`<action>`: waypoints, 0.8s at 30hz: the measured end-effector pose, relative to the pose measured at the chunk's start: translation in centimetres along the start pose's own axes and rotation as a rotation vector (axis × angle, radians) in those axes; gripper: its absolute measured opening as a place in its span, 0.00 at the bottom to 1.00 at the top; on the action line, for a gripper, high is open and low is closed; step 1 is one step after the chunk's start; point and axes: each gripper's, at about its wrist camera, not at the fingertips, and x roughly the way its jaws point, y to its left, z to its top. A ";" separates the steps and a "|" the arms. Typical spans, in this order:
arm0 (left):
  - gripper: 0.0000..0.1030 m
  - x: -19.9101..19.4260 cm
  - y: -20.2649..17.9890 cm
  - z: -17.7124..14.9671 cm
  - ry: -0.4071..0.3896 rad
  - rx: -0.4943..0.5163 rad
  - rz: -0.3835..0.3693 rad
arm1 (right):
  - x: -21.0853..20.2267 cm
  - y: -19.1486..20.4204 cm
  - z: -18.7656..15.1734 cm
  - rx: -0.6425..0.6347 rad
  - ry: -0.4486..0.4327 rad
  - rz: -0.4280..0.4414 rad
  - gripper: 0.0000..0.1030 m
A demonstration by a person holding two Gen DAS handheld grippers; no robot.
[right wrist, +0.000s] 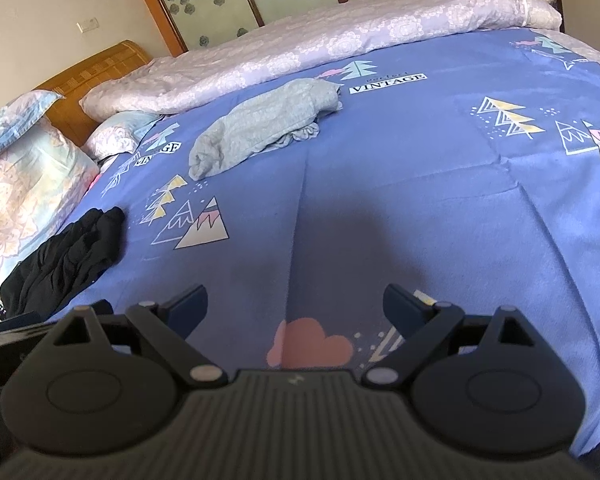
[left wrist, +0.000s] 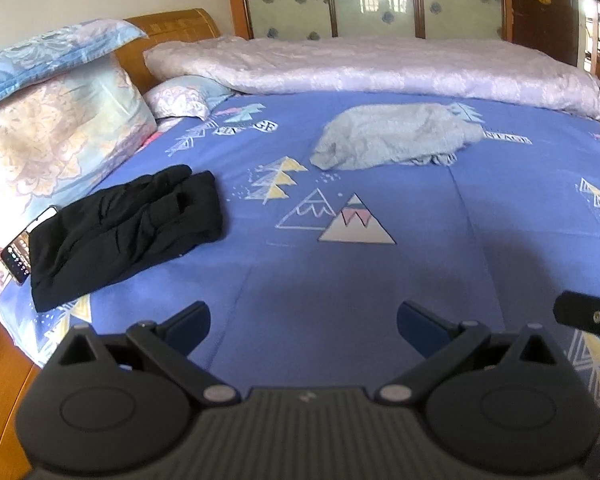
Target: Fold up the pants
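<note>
Both tongs apart, empty: left tongs (left wrist: 304, 316), right tongs (right wrist: 295, 304). Black pants (left wrist: 124, 232) folded on bed (left wrist: 420, 208); grey garment (left wrist: 392, 136) crumpled beyond.

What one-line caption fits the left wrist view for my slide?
Open left gripper hovering over a blue bedsheet, folded black pants to its left and crumpled grey pants ahead.
</note>
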 end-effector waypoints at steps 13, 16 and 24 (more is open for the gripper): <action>1.00 0.2 0.2 0.2 -0.001 -0.019 0.056 | 0.3 0.4 -0.2 -0.004 0.013 -0.007 0.93; 1.00 0.2 0.3 0.2 -0.007 -0.020 0.069 | 0.3 0.5 -0.2 -0.004 0.014 -0.007 0.93; 1.00 -0.4 0.0 0.5 -0.082 0.024 0.106 | 0.3 0.5 -0.1 -0.004 0.016 -0.003 0.93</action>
